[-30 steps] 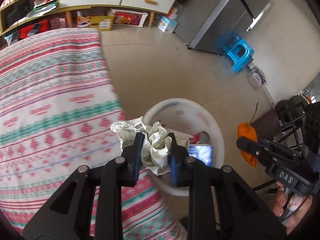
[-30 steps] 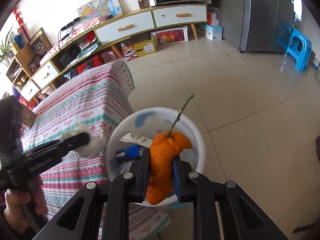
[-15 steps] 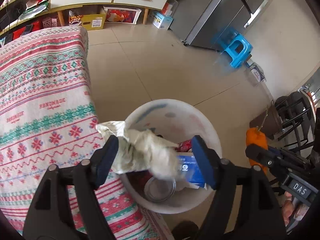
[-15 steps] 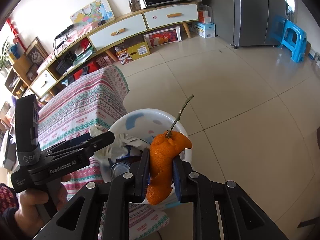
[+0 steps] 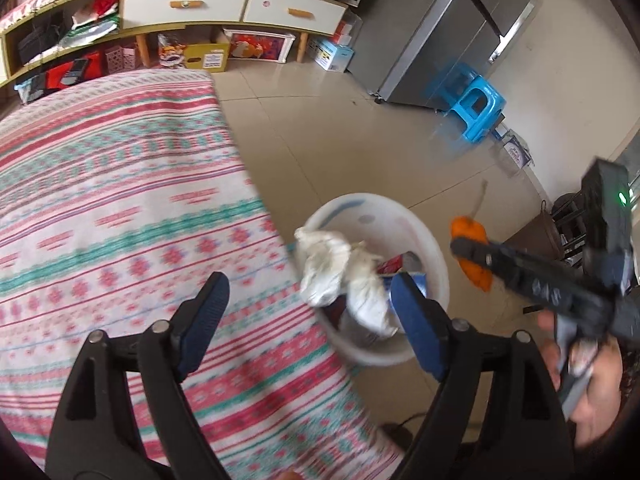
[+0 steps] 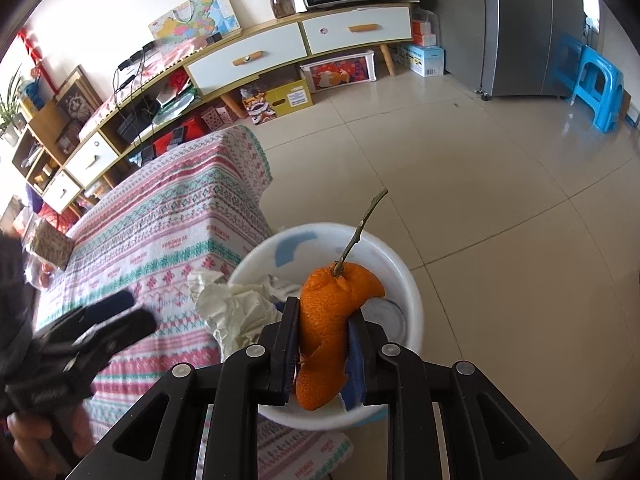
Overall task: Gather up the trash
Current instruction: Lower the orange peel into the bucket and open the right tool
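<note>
— Starting at the left: any grip in the left tool (image 5: 308, 284)?
— None. Stands wide apart, jaws just opened, pads pressing on nothing.
— And the crumpled paper (image 5: 340, 276)?
— Sits just past the fingertips at 12 o'clock, draped over the near rim of the white bucket (image 5: 436, 264), touching neither pad.
— Below and to 9 o'clock of that?
— Only the tabletop (image 5: 120, 200) under a cloth striped pink, red and green, blurred here. Meets the bucket along its right edge.
— Inside the bucket?
— Shows a red wrapper and something blue under the paper; too blurred to name further.
— Moving rightward, toward 3 o'clock?
— Finds the right tool (image 6: 324, 312), held in a hand (image 5: 592, 380), with its tip just right of the bucket in the left wrist view.
— Gripping what?
— Clamps an orange peel (image 6: 324, 332) between narrow jaws that have just opened a little; both pads look to be against it. Carries a bare twig (image 6: 360, 232) pointing up to 1 o'clock.
— Placed where against the bucket?
— Hangs over the near rim in the right wrist view, with the paper at 9 o'clock of the peel.
— Farther off?
— At 1 o'clock, a blue stool (image 5: 478, 110) beside a grey fridge (image 5: 460, 28) on the tiled floor (image 6: 480, 200).
</note>
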{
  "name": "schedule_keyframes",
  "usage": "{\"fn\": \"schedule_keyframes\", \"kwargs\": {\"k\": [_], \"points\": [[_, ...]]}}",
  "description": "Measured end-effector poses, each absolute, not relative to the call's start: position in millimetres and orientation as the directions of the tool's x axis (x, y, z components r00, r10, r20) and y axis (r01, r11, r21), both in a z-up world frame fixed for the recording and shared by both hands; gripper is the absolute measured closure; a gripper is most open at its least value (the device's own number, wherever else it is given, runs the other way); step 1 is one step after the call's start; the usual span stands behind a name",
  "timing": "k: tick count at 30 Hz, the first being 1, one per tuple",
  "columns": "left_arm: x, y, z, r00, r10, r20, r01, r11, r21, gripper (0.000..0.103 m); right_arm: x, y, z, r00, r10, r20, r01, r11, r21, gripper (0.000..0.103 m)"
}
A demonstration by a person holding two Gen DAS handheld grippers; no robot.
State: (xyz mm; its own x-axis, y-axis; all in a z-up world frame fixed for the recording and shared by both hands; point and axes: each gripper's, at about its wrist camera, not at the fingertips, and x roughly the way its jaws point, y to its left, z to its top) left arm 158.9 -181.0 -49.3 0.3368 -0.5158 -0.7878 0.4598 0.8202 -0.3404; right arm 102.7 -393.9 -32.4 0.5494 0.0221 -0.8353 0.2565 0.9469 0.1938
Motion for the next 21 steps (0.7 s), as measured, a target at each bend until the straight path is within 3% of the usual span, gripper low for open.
{"fn": "schedule_keyframes", "kwargs": {"k": [1, 3, 14, 18, 21], "points": [[157, -173, -47, 0.346, -0.497, -0.796, 0.452, 0.832, -0.322, 0.014, 104, -393, -31, 0.556, 0.02, -0.831, 0.262, 0.945, 0.198, 0.046], [154, -157, -45, 0.369, -0.448, -0.814, 0.433, 0.858, -0.276, 0.002, 103, -389, -23, 0.597, 0.008, -0.802, 0.27, 0.94, 0.21, 0.02], [123, -63, -31, 0.502, -0.241, -0.83, 0.291, 0.951, -0.1, 0.001, 90, -337, -9, 0.611, 0.024, -0.791, 0.225, 0.953, 0.203, 0.016], [111, -35, -26, 0.535, -0.181, -0.826, 0.205, 0.975, -0.081, 0.001, 71, -307, -1, 0.638, 0.02, -0.77, 0.184, 0.967, 0.177, 0.007], [98, -15, -23, 0.563, -0.132, -0.816, 0.119, 0.99, -0.078, 0.001, 55, -284, 7, 0.671, -0.019, -0.741, 0.159, 0.98, 0.119, 0.005]]}}
